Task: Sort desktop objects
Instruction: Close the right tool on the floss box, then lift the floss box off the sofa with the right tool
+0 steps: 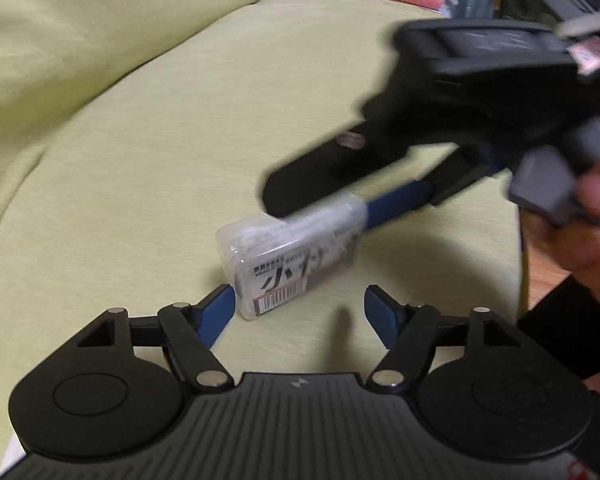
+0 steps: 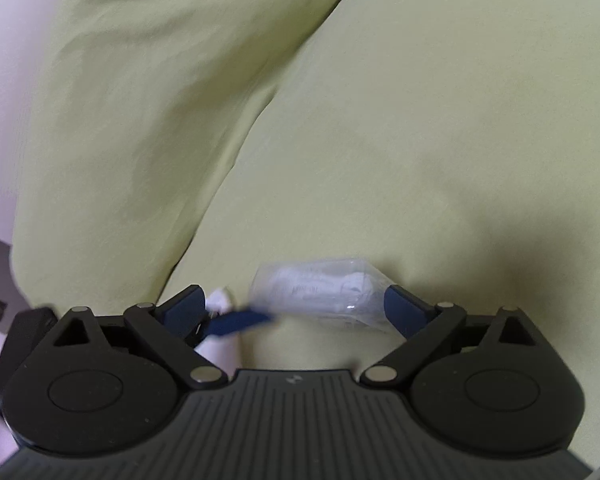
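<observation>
Here, a clear plastic case [image 1: 288, 258] with a barcode label is seen lying on the yellow-green cloth [image 1: 148, 168], just beyond the left gripper [image 1: 300, 312], at about twelve o'clock and a little to eleven. The left gripper's jaws are spread wide and nothing is held in them. The case's long axis runs from seven toward one o'clock in the left wrist view. The right gripper [image 1: 320, 208] is reached in from two o'clock, one dark finger lying over the case's far end, a blue pad beside it. In the right wrist view the case [image 2: 324, 292] sits between spread fingers; whether they are pressing it cannot be told. Open cloth lies all around; the cloth's drop-off is near at three o'clock.
</observation>
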Demonstrator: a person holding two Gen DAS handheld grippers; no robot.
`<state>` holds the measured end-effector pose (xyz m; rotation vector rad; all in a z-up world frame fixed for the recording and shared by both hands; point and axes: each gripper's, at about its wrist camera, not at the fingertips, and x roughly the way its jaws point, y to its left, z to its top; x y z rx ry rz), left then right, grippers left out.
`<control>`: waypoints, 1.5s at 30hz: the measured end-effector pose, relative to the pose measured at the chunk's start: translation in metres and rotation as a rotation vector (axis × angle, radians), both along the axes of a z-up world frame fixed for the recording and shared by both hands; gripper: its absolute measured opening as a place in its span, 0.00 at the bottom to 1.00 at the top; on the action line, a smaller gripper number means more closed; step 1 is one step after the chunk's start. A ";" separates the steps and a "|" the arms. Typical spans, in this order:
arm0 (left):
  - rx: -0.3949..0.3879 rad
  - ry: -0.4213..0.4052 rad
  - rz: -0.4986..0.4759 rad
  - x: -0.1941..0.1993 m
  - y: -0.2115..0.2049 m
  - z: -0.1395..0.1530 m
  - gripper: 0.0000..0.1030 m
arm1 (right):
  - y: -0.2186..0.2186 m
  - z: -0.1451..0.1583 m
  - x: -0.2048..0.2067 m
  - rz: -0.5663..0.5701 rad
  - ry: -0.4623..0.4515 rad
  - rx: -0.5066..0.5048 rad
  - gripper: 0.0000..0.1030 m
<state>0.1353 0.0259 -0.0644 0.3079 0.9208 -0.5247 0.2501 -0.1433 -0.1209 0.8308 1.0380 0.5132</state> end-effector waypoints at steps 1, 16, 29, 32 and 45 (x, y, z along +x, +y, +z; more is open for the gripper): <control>0.006 -0.002 0.007 0.001 0.001 -0.001 0.70 | -0.001 0.000 -0.001 0.005 0.001 0.004 0.93; 0.028 0.021 0.018 -0.005 0.005 -0.012 0.70 | 0.065 0.034 -0.007 0.355 -0.417 -0.625 0.77; 0.042 0.008 0.005 0.001 0.001 -0.017 0.71 | 0.052 0.025 -0.012 0.361 -0.235 -0.540 0.27; 0.045 0.013 -0.003 0.003 0.002 -0.012 0.71 | 0.051 0.023 -0.006 0.341 -0.238 -0.559 0.29; 0.050 0.012 -0.044 0.021 -0.018 -0.016 0.71 | 0.060 0.017 0.005 0.289 -0.219 -0.571 0.27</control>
